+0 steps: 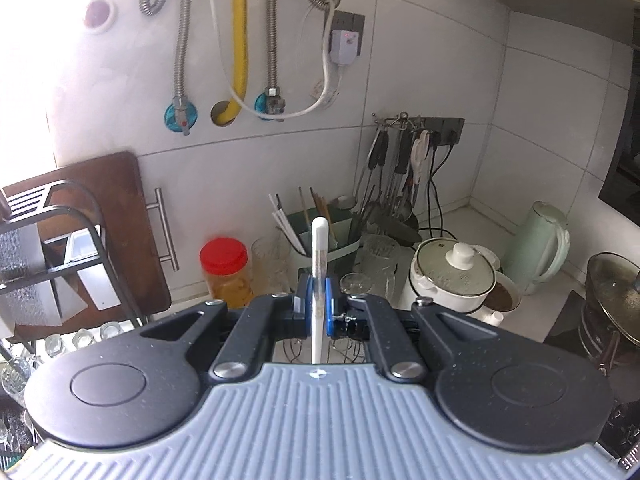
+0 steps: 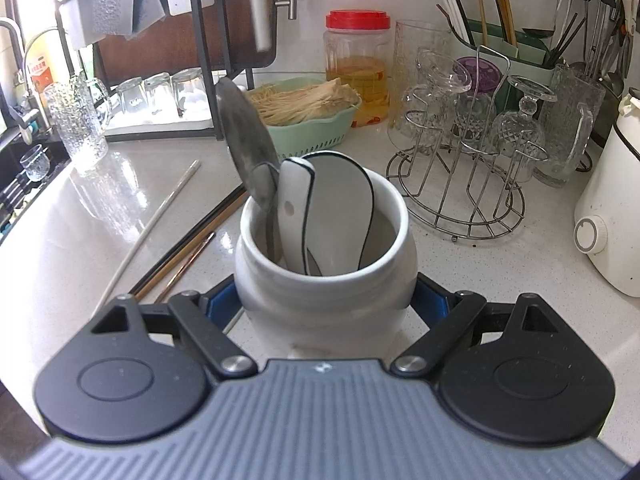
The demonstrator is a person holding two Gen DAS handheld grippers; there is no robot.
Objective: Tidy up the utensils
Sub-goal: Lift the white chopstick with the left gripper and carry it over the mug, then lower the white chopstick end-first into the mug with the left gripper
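Left wrist view: left tongs (image 1: 318, 304) are pinching a white chopstick (image 1: 320, 264) upright, high above the table (image 2: 80, 208). Right tongs (image 2: 326, 300) are clasping the white jar (image 2: 324, 292) near the table's front edge; a thin, slippery chopstick could be sliding loose, or the spoons (image 2: 320, 208) blocking it.

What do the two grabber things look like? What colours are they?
Both look alike. The left gripper and the right gripper each have a pale grey-blue ribbed body, two round black speckled discs with circle outlines, black link arms joined by shiny silver bolts, and bright blue finger pads. A tiny white mark sits on the middle of each ribbed body's front edge. No sleeves or hands show.
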